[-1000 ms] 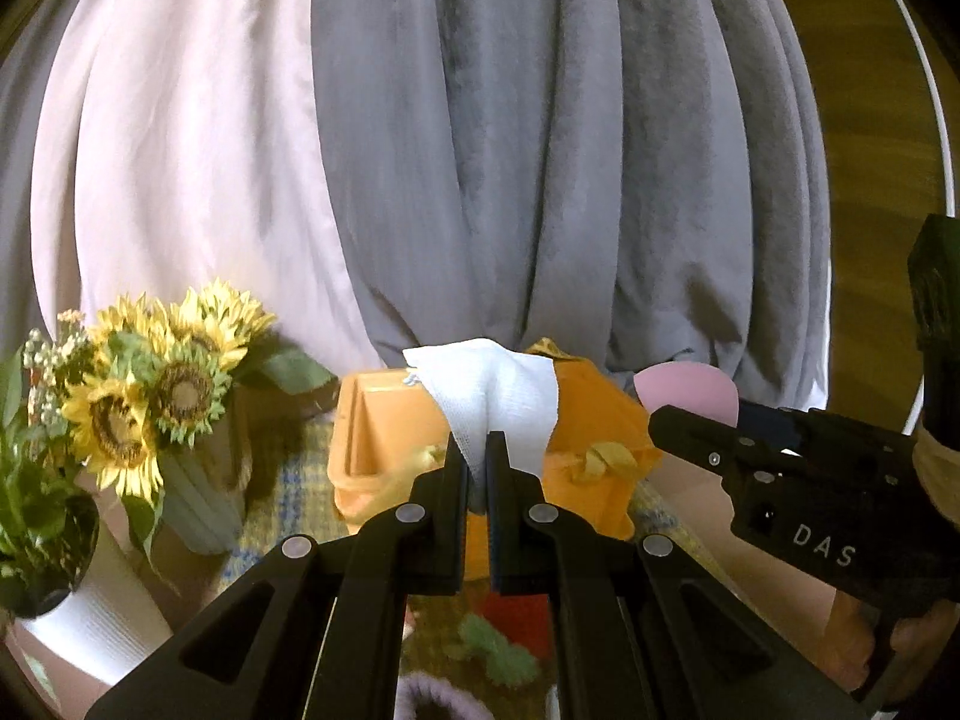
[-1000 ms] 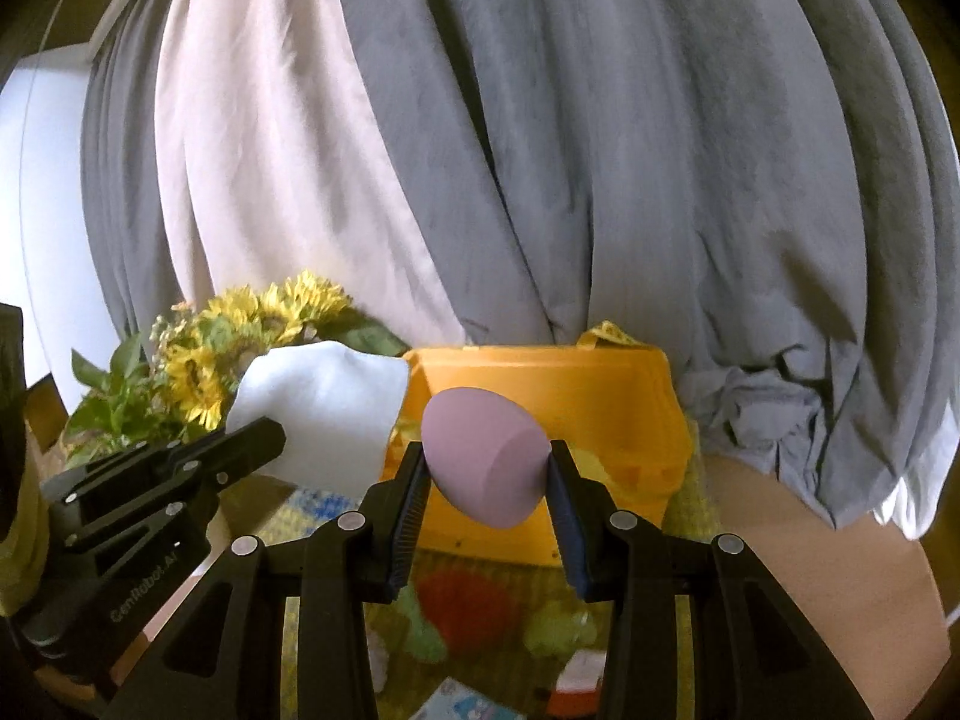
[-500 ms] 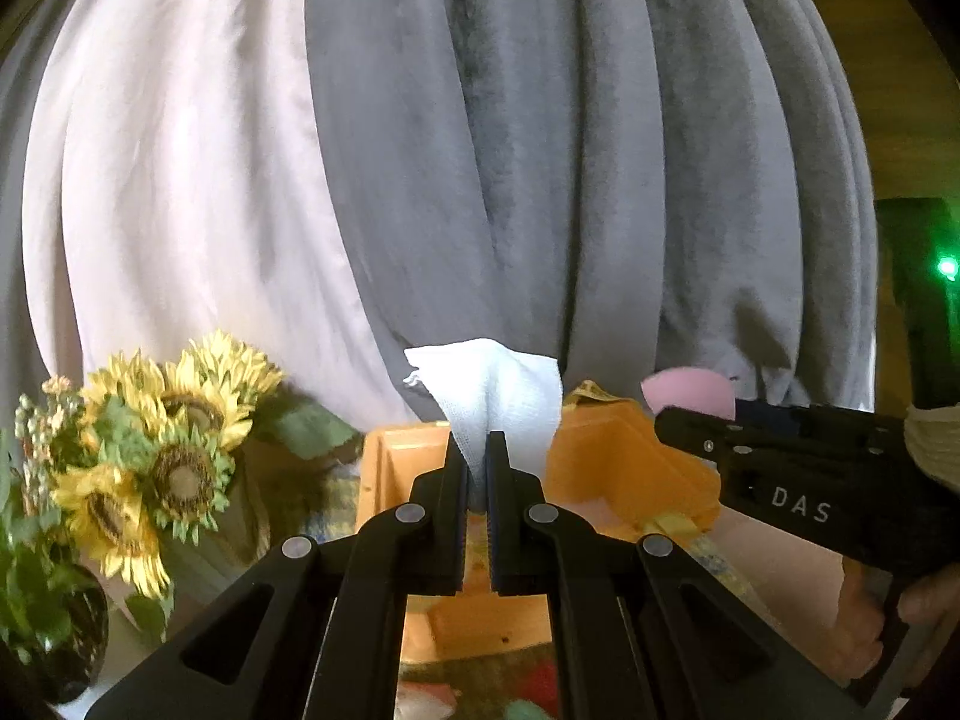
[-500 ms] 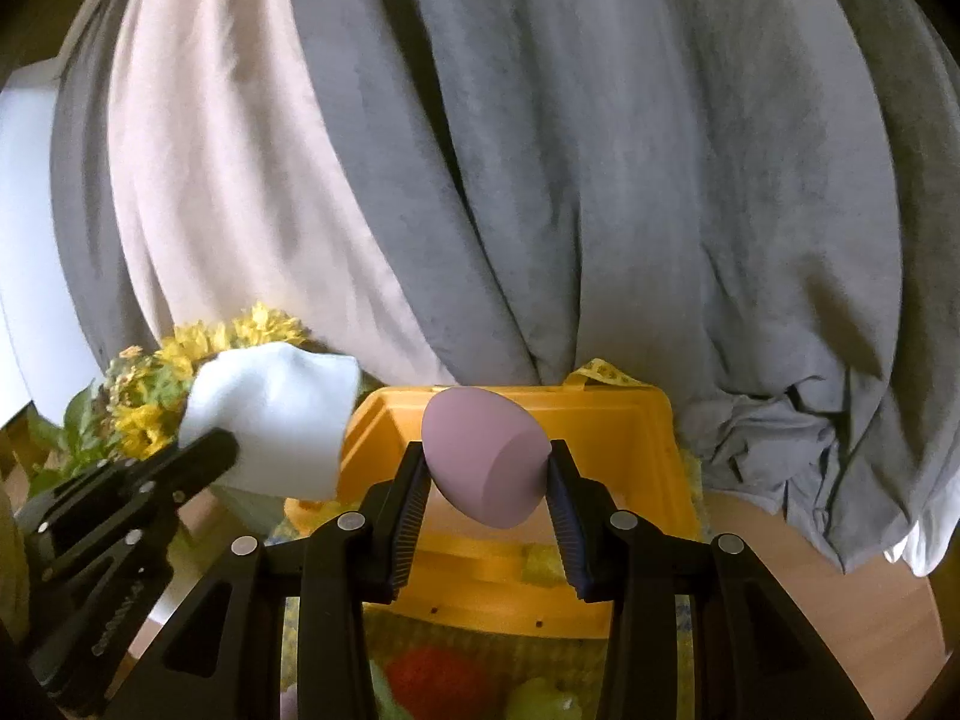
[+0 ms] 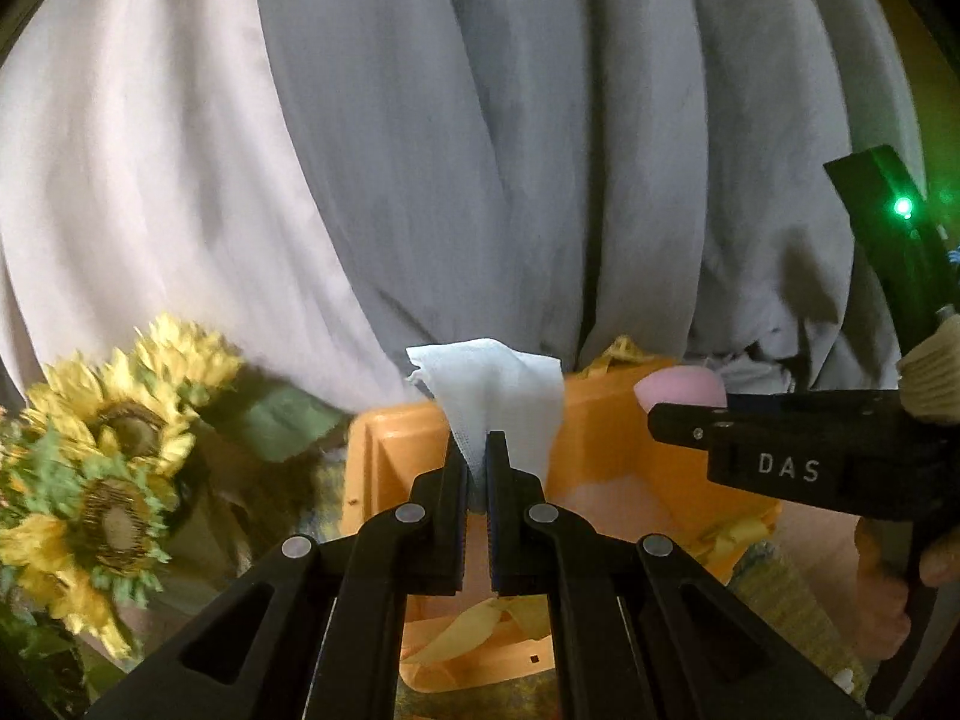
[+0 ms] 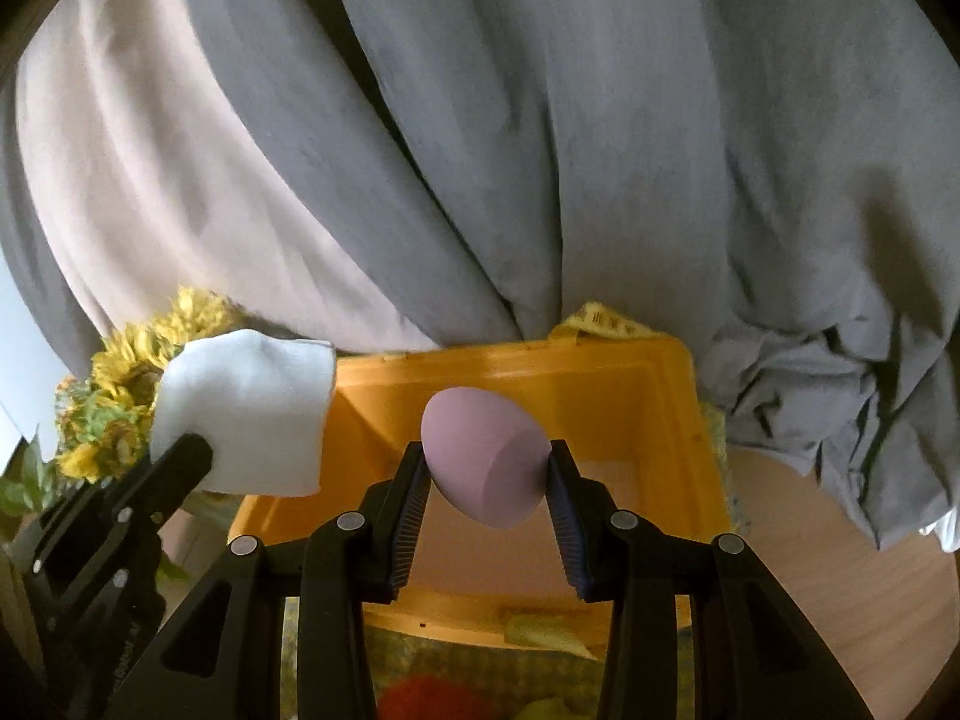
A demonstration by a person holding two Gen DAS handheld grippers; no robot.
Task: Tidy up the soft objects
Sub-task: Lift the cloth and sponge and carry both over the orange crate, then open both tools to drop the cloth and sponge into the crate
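My left gripper (image 5: 477,450) is shut on a folded white cloth (image 5: 495,396) and holds it above the near left part of an orange plastic bin (image 5: 384,468). The cloth also shows in the right wrist view (image 6: 246,414), with the left gripper (image 6: 186,450) below it. My right gripper (image 6: 486,468) is shut on a pink egg-shaped sponge (image 6: 483,462) and holds it over the open bin (image 6: 678,420). In the left wrist view the right gripper (image 5: 672,414) and the sponge (image 5: 681,387) are at the right. A yellow ribbon (image 5: 474,630) lies inside the bin.
Grey and pale pink curtains (image 6: 540,150) hang close behind the bin. A sunflower bunch (image 5: 114,456) stands at the left. A round wooden table (image 6: 840,570) carries a patterned mat (image 6: 468,666) with a red soft item (image 6: 420,696) in front of the bin.
Both grippers have moved forward toward the bin, which now fills more of each view. Both keep their hold on the cloth and the sponge.
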